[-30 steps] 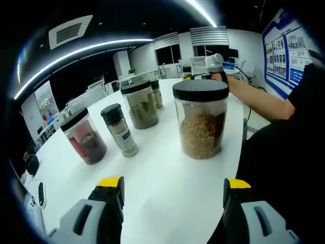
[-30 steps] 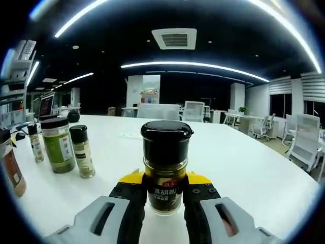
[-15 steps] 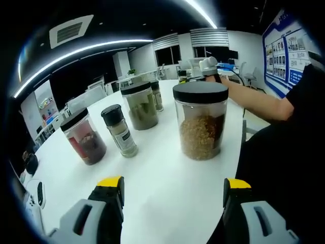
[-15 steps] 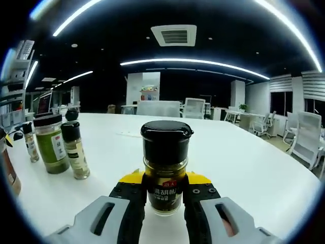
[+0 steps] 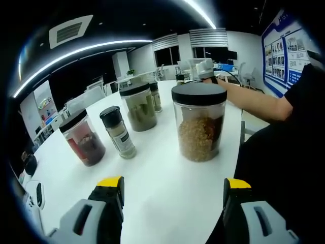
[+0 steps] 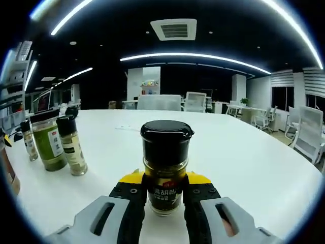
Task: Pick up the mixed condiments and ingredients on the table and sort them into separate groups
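sorting looks barely begun: right gripper point(image 6: 163, 195) is clamped on a black-capped pepper bottle point(image 6: 165, 165), while left gripper point(image 5: 170, 203), jaws apart, faces the ungrouped grain jar point(image 5: 198, 122), spice shaker point(image 5: 118, 132) and red-filled jar point(image 5: 83, 138) ahead.

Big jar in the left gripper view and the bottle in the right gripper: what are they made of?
Big jar: clear glossy wall, probably plastic though glass is possible, since the brown granules show through; matte black lid, likely plastic. Small bottle, clamped in the right gripper: clear body, glass or plastic, dark contents visible, printed label, glossy black flip cap, likely plastic.
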